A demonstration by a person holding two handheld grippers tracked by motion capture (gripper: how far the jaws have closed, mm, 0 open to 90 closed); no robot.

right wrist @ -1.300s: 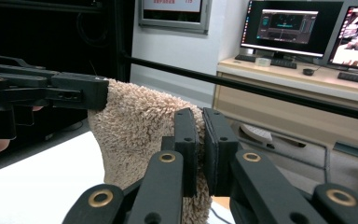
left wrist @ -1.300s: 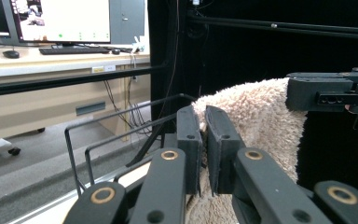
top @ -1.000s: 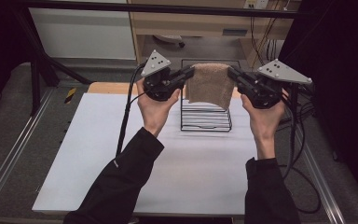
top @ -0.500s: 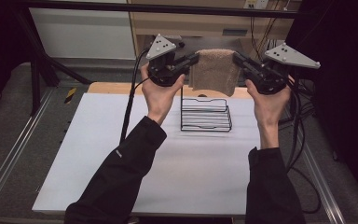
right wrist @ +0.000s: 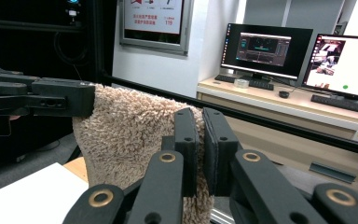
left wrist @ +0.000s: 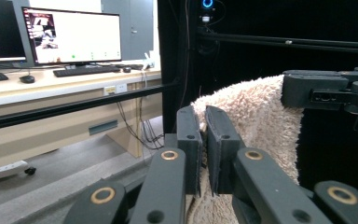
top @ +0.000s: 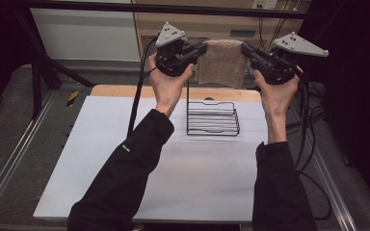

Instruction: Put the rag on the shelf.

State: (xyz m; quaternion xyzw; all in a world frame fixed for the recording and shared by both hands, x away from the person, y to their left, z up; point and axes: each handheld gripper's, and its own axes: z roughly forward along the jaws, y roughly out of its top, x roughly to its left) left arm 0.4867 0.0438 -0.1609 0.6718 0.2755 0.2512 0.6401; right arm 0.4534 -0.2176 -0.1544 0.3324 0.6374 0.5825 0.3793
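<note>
A small beige fluffy towel (top: pixel 223 62) hangs stretched between my two grippers, high above the far side of the table. My left gripper (top: pixel 203 48) is shut on its left top corner, my right gripper (top: pixel 244 48) on its right top corner. In the left gripper view the towel (left wrist: pixel 256 116) is pinched between the black jaws of my left gripper (left wrist: pixel 204 122), and the other gripper's jaw holds the far corner. The right gripper view shows the towel (right wrist: pixel 126 135) clamped in my right gripper (right wrist: pixel 199 122). A black wire rack (top: pixel 213 119) stands on the table below the towel.
The white table top (top: pixel 101 159) has a wooden strip (top: pixel 125 90) along its far edge. Metal rails (top: pixel 14 159) run along both sides. Cables (top: pixel 308 125) trail from the right gripper. Desks with monitors (right wrist: pixel 265 46) stand beyond the table.
Both hands have risen and moved away from me, carrying the stretched towel from just above the rack to well above it.
</note>
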